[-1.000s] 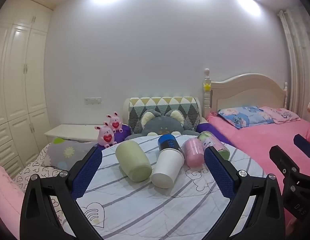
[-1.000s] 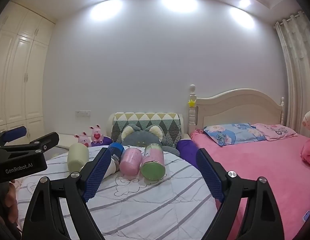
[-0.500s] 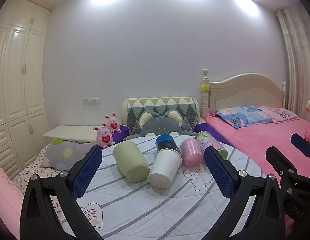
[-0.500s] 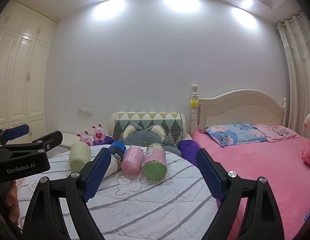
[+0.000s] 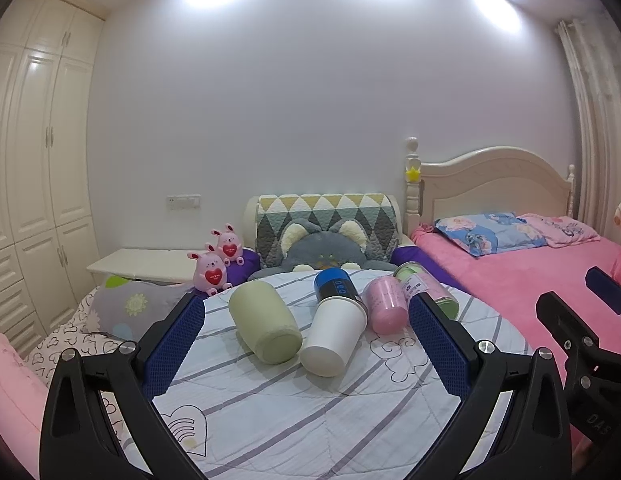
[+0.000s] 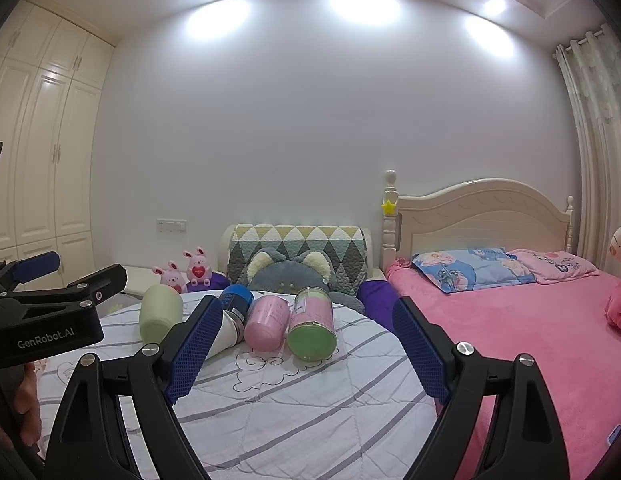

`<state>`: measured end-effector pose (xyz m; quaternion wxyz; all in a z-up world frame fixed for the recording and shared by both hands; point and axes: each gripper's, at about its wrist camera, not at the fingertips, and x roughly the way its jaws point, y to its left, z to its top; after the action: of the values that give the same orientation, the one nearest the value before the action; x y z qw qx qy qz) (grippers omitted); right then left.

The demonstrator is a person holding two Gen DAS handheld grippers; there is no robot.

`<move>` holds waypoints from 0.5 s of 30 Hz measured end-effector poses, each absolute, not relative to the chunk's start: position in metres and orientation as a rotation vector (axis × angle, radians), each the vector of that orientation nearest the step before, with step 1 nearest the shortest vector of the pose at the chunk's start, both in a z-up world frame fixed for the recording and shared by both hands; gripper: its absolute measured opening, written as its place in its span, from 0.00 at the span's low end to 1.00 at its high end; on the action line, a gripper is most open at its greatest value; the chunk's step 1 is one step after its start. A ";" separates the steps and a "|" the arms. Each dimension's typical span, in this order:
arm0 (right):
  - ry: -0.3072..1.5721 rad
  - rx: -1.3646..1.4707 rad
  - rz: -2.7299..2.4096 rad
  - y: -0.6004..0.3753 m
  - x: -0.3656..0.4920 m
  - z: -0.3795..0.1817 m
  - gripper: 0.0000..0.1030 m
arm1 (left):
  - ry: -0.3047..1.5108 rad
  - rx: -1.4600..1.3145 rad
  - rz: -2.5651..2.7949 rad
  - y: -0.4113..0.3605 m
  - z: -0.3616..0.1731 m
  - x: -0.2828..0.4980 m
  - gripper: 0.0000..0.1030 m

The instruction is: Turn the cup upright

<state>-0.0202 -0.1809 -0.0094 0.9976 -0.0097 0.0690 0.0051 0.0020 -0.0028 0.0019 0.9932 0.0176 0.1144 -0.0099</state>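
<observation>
Cups lie on their sides in a row on the striped quilted surface (image 5: 270, 420): pale green cup (image 5: 265, 322), white paper cup (image 5: 332, 340), pink cup (image 5: 384, 308), all ahead of the spread, empty left tool (image 5: 306, 344). Right tool (image 6: 306, 352) also spread, empty.

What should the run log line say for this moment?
left tool: open, empty | right tool: open, empty | four cups lying sideways on quilt | none upright

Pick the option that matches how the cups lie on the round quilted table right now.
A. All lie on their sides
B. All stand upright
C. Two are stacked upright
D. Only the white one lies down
A: the green cup, white cup, pink cup and green-lidded cup all lie on their sides on the table.
</observation>
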 end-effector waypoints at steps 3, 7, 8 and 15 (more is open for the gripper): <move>0.137 -0.019 0.010 -0.181 -0.021 -0.010 0.86 | 0.228 0.039 -0.021 -0.002 0.002 0.002 1.00; 0.137 -0.018 0.012 -0.183 -0.021 -0.009 0.86 | 0.227 0.037 -0.024 -0.002 0.002 0.002 1.00; 0.137 -0.018 0.012 -0.183 -0.021 -0.009 0.86 | 0.226 0.037 -0.023 -0.001 0.002 0.002 1.00; 0.137 -0.018 0.013 -0.181 -0.020 -0.009 0.86 | 0.227 0.037 -0.023 -0.002 0.002 0.002 1.00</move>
<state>-0.0203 -0.1807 -0.0090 0.9976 -0.0089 0.0686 0.0063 0.0018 -0.0018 0.0017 0.9933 0.0187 0.1132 -0.0117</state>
